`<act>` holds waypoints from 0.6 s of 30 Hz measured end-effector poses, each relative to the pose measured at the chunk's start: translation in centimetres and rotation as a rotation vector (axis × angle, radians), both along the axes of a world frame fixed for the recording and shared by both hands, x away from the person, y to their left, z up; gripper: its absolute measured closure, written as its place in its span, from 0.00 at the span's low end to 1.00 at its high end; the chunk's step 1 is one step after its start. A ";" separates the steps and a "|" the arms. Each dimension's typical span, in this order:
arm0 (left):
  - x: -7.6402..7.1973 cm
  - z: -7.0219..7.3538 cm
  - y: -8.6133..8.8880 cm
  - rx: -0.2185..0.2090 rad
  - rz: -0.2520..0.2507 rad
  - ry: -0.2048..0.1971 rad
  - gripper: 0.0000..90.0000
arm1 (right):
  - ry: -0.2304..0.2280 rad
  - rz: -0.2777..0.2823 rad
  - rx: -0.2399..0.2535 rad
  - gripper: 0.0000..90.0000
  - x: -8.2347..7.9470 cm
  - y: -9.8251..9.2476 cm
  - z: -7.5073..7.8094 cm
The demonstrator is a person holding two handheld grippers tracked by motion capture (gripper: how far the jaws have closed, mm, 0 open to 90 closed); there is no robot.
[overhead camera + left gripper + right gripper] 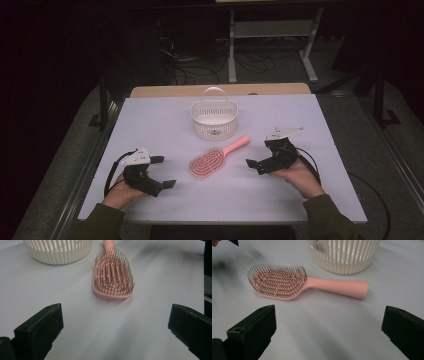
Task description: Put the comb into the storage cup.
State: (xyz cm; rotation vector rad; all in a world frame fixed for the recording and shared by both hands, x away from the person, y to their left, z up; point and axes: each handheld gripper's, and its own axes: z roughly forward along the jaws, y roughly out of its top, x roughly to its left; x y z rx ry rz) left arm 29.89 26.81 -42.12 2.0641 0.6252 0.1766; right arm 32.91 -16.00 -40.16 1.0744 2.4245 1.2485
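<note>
brush: pink hairbrush [216,159] lies flat on the white table [150,125], bristles up, handle angled toward the basket, head toward the person. Sits between the two grippers, touching neither.
basket: white slatted basket [214,119] with handle stands upright just behind the brush, near the handle end but apart from it. Looks empty except for a label inside, as far as the high view tells.
left gripper: left gripper [161,172] rests low by the table's near-left side, jaws spread wide, nothing between them. Its own view looks straight at the brush head [113,275], a stretch of bare table in between.
right gripper: right gripper [257,159] is near the brush on its right, jaws wide apart and holding nothing. Its view has the brush handle [338,287] crosswise ahead.
progress: judging by the layout, the job is brush into basket; nothing done yet, no grasp made.
left to do: approach, close on the handle, lift, drop in basket. Right gripper looks better placed.
</note>
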 end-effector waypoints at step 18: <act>-0.1 0.0 0.0 -0.002 -0.002 0.002 0.00 | 0.002 0.007 -0.004 0.00 1.3 0.6 0.7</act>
